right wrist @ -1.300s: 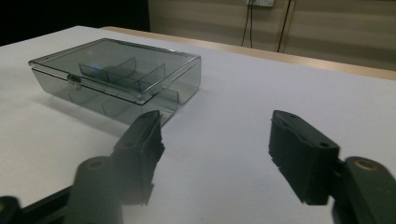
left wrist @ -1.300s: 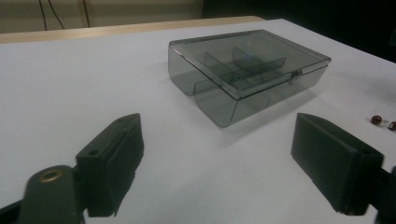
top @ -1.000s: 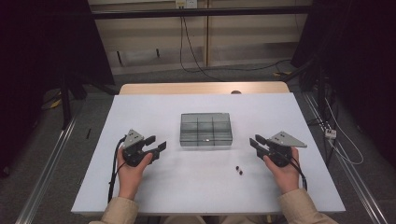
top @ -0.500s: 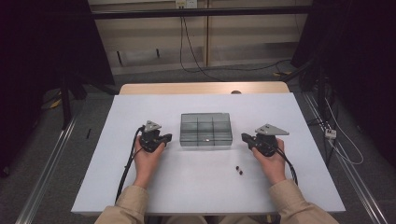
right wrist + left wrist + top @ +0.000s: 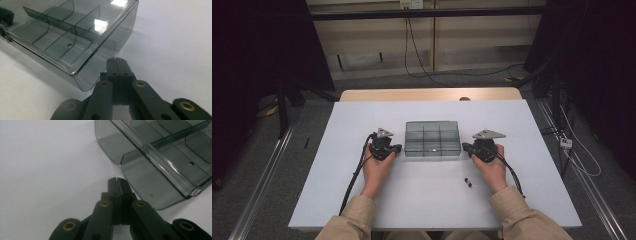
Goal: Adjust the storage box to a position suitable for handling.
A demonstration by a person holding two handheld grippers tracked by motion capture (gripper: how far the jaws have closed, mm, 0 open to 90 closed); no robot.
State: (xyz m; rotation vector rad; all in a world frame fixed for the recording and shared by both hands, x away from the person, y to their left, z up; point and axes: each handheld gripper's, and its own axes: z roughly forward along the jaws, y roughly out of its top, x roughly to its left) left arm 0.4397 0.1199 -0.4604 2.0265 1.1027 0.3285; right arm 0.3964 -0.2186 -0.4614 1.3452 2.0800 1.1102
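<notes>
Two closed grippers (image 5: 398, 148) (image 5: 466, 147) flank unlabelled box (image 5: 432, 138).

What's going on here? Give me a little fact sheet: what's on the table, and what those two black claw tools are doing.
Table: white table top
Main item: smoky clear compartment box, lid closed, mid-table
Loose items: two small dark pieces, near the right hand
Left gripper: jaws shut, empty, by the box's left end
Right gripper: jaws shut, empty, by the box's right end
Contact with box: cannot tell
Person: one hand on each gripper, beige sleeves
</notes>
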